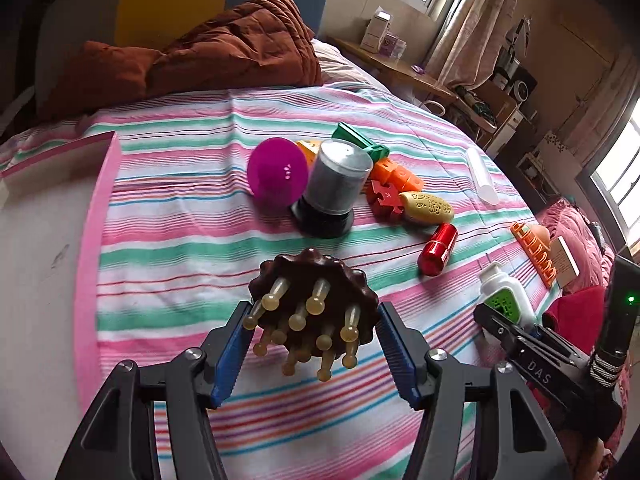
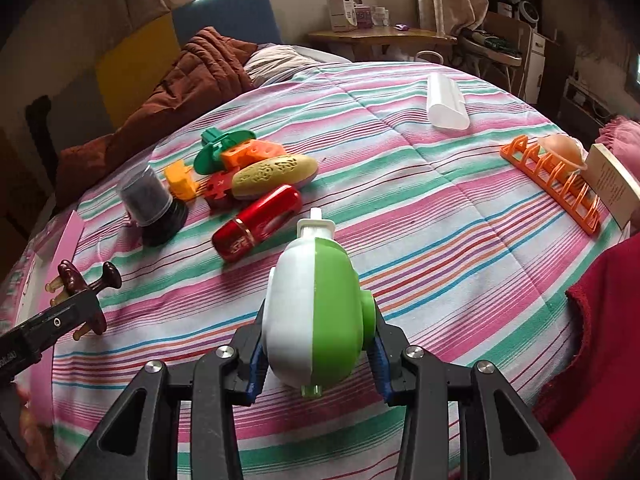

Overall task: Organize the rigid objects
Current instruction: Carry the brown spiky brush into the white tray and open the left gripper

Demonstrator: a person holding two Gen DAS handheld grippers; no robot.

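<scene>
My left gripper (image 1: 314,330) is shut on a dark brown round massager (image 1: 316,284) with amber knobbed pins, held just above the striped bedspread (image 1: 180,240). In the right wrist view the same massager (image 2: 76,282) shows at the far left. My right gripper (image 2: 318,322) is shut on a white and green bottle (image 2: 316,296), nozzle pointing away; the bottle (image 1: 506,294) also shows at the right of the left wrist view. A pile lies farther up the bed: magenta ball (image 1: 277,172), grey canister (image 1: 336,182), orange blocks (image 1: 396,172), yellow oval (image 1: 428,208), red capsule (image 1: 438,248).
A pink-edged box (image 1: 96,200) lies at the left. A clear tube (image 2: 446,102) lies far right of the pile. An orange rack (image 2: 552,184) holding a peach ball, a book (image 2: 612,184) and a red cloth (image 2: 600,340) sit at the right. A brown duvet (image 1: 224,48) lies behind.
</scene>
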